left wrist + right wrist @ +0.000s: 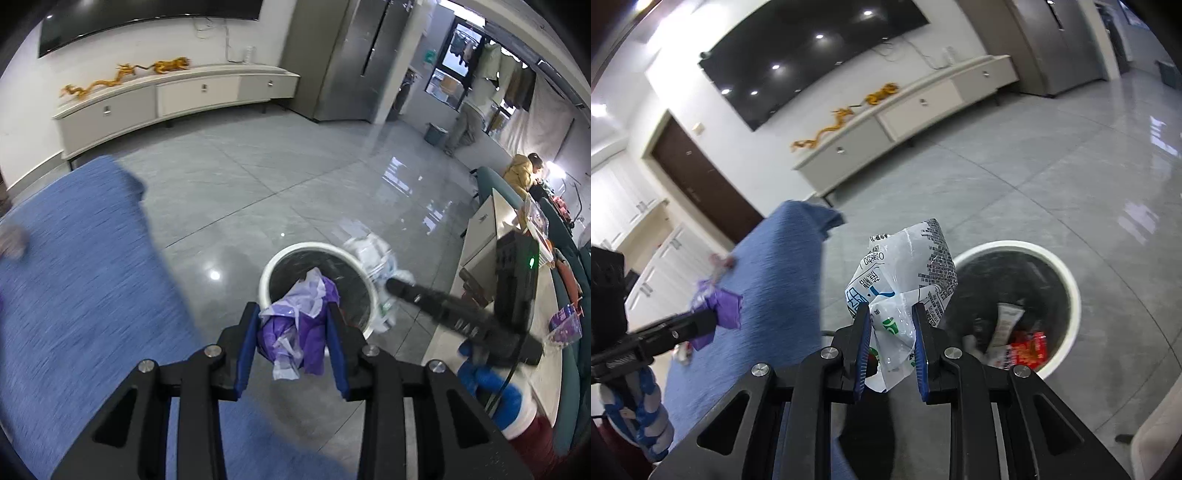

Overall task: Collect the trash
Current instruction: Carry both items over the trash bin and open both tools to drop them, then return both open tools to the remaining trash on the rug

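Observation:
My left gripper (291, 314) is shut on a crumpled purple and clear plastic wrapper (295, 328), held above the near rim of a white round trash bin (269, 269) on the floor. My right gripper (890, 314) is shut on a white printed plastic wrapper (905, 273), held left of the same bin (1067, 280). The bin holds a red packet (1027, 350) and a white packet (1006, 325). The right gripper with its white wrapper (373, 258) shows over the bin's far right rim in the left view. The left gripper with the purple wrapper (720, 310) shows at left in the right view.
A table with a blue cloth (74, 288) lies to the left, with small scraps (720, 264) on it. A white low cabinet (177, 99) lines the far wall under a black screen. A cluttered counter (517, 258) is at right. A grey tiled floor (295, 166) surrounds the bin.

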The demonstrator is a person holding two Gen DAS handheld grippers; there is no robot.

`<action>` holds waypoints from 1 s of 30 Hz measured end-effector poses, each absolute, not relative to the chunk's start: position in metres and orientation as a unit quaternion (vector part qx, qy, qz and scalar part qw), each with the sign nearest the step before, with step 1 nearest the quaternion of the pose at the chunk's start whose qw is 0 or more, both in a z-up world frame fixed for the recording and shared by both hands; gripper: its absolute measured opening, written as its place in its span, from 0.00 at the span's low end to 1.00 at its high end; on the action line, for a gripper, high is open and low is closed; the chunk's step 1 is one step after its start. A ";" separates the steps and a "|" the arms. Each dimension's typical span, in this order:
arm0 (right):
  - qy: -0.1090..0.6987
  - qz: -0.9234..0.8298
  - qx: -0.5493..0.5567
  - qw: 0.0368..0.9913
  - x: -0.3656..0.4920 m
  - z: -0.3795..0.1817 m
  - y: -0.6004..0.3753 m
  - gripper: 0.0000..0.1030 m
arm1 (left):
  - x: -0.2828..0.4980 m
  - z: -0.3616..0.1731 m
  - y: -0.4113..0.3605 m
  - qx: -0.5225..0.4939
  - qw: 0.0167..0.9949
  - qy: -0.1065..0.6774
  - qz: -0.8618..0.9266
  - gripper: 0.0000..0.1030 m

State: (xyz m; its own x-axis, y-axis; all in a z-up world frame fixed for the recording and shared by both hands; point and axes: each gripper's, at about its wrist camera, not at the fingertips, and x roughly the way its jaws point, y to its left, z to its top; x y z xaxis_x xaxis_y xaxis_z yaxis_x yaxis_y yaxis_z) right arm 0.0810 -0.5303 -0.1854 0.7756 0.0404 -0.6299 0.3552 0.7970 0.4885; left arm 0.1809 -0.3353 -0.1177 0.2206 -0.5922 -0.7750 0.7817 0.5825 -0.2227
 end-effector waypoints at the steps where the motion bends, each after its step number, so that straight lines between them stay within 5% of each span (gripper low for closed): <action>1: 0.325 -0.095 0.308 0.889 0.084 -0.189 -0.536 0.23 | 0.184 -0.119 -0.347 0.106 0.772 0.440 -0.446 0.33; 4: 0.333 -0.128 0.303 0.883 0.097 -0.198 -0.553 0.27 | 0.196 -0.124 -0.382 0.086 0.765 0.448 -0.454 0.38; 6: 0.336 -0.146 0.301 0.880 0.101 -0.202 -0.562 0.49 | 0.203 -0.127 -0.398 0.072 0.763 0.455 -0.454 0.53; 7: 0.339 -0.155 0.300 0.878 0.102 -0.204 -0.567 0.51 | 0.207 -0.128 -0.404 0.065 0.764 0.456 -0.452 0.57; 18: 0.340 -0.172 0.300 0.875 0.090 -0.206 -0.575 0.51 | 0.203 -0.115 -0.377 0.056 0.795 0.418 -0.437 0.57; 30: 0.310 -0.123 0.214 0.918 0.083 -0.137 -0.508 0.52 | 0.179 -0.090 -0.274 0.085 0.834 0.394 -0.377 0.57</action>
State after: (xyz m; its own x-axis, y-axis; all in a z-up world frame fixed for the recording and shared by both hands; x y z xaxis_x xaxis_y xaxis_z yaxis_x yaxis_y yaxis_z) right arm 0.0826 -0.5085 -0.1371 0.7778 -0.0927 -0.6216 0.3581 0.8782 0.3171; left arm 0.1787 -0.2739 -0.0901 0.4058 -0.5616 -0.7210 0.6955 0.7016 -0.1550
